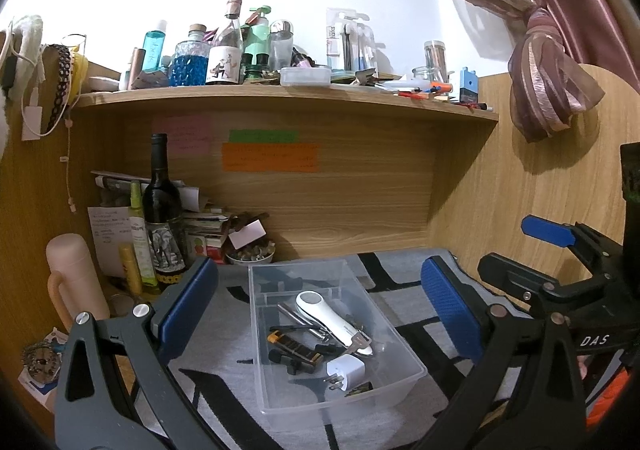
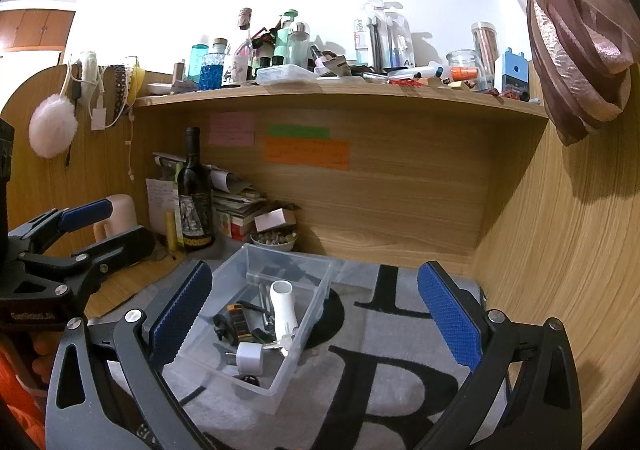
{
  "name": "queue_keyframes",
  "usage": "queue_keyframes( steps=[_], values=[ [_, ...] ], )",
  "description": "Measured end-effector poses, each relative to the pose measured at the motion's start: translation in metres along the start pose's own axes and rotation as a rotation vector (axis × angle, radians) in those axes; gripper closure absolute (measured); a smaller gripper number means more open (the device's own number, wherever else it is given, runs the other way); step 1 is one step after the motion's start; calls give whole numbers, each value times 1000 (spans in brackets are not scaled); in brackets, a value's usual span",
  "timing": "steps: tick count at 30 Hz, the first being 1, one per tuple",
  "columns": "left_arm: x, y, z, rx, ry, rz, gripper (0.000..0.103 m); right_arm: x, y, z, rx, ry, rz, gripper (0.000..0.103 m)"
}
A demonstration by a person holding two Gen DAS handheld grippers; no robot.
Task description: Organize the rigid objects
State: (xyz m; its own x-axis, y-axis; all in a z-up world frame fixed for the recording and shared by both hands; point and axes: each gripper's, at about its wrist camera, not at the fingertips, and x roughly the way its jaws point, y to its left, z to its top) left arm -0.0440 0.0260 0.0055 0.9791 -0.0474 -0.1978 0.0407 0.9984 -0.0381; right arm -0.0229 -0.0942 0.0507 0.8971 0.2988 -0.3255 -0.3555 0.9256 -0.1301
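Note:
A clear plastic bin (image 1: 408,362) stands on the grey mat and also shows in the right wrist view (image 2: 312,314). Inside lie a white handheld device (image 1: 332,320), a white plug adapter (image 1: 346,372), a black and yellow item (image 1: 296,348) and metal pieces. My left gripper (image 1: 320,314) is open and empty, its fingers either side of the bin. My right gripper (image 2: 316,322) is open and empty, to the right of the bin's middle; it shows in the left wrist view (image 1: 516,246) too.
A dark wine bottle (image 1: 162,205), small bottles, a paper stack and a bowl of stones (image 1: 250,256) crowd the back left. A pink mug (image 1: 74,282) stands at left. A cluttered shelf (image 1: 280,93) runs overhead. A wooden wall rises at right (image 2: 560,250).

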Motion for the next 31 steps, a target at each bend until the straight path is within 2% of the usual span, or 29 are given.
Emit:
queue_keyframes(
  steps=[10,16,31],
  values=[
    [0,0,0,-3,5,3,0,3,-4,-1,1,6,-5,0],
    [5,4,-1,-19,37,-14,0,3,-6,-1,2,1,-13,0],
    [11,5,-2,-16,40,-11,0,14,-10,-3,10,27,7,0]
  ],
)
